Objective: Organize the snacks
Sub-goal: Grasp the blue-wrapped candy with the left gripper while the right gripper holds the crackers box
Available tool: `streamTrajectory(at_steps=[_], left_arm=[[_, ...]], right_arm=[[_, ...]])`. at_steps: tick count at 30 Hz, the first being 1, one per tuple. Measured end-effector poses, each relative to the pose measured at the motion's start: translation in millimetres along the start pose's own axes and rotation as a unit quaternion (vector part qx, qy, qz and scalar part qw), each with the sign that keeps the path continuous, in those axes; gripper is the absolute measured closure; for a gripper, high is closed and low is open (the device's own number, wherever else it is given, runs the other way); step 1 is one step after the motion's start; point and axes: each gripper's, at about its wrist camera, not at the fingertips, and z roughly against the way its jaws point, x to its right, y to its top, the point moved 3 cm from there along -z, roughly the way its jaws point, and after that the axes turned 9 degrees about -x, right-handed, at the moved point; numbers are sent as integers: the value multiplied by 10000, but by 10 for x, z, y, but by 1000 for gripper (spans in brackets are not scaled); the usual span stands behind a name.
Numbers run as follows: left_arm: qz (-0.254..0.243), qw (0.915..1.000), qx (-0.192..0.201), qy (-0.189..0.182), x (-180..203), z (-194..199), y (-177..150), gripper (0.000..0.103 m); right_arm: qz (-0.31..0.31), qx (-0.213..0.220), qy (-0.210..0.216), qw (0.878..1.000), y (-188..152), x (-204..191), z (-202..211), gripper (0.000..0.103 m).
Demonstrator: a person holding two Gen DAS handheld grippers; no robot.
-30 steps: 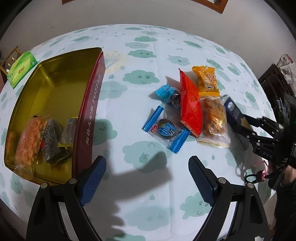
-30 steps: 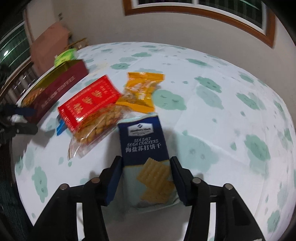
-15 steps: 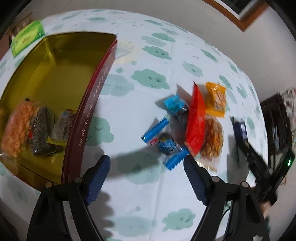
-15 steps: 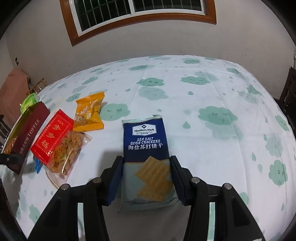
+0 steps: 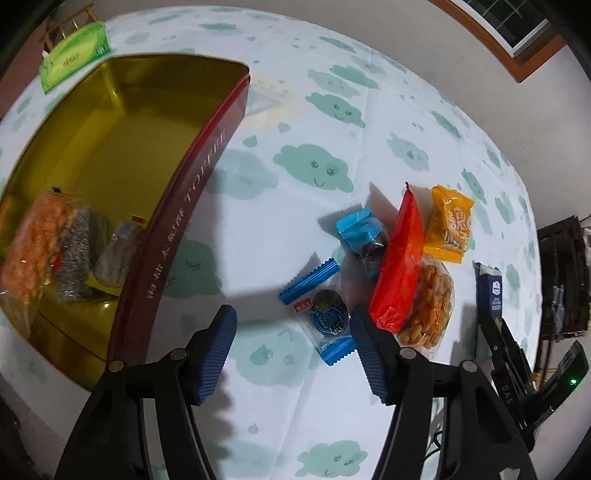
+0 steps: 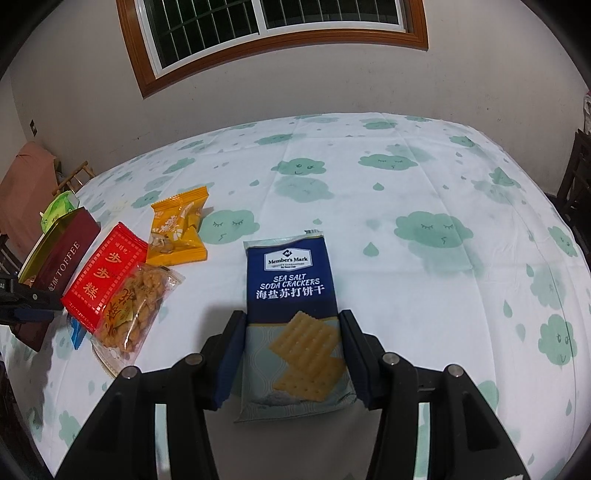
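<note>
My left gripper [image 5: 293, 343] hovers over the cloud-print tablecloth with its jaws closing. A blue-wrapped round snack [image 5: 327, 319] lies partly between them, close to the right finger [image 5: 365, 339], and the pads do not press on it. A second blue candy [image 5: 362, 232], a red pack [image 5: 400, 266], a yellow pack [image 5: 448, 229] and a clear bag of fried snacks [image 5: 430, 310] lie beside it. My right gripper [image 6: 293, 354] is shut on a navy soda cracker pack [image 6: 291, 295]. The maroon toffee tin [image 5: 184, 229], gold inside, stands open at the left with three snack packs in it.
A green tissue pack [image 5: 74, 55] lies behind the tin. Dark wooden furniture [image 5: 561, 280] stands off the table's right side. The wall and a wood-framed window [image 6: 273, 29] are beyond the far edge. The table's near edge runs just below the tin.
The left gripper's jaws have narrowed, and it has rolled and shifted toward the blue-wrapped snack. The right gripper has rolled level, with the cracker pack still in it.
</note>
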Motion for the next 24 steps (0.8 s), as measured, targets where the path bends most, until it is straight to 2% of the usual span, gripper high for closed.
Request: streamTrajectory(at_steps=[3, 11, 16, 24], left_arm=[[-150, 9997, 25, 167, 75, 2, 10, 44], [118, 9997, -212, -54, 100, -121, 56, 44], [180, 9995, -277, -19, 161, -216, 88, 44], [-86, 9996, -243, 137, 249, -238, 61, 68]], right_arm=[[-14, 7, 24, 10000, 0, 2, 2, 51], [-49, 23, 92, 9999, -1, 27, 9, 51], [-52, 25, 103, 9999, -4, 25, 8, 51], [-63, 29, 129, 9999, -1, 32, 8, 50]])
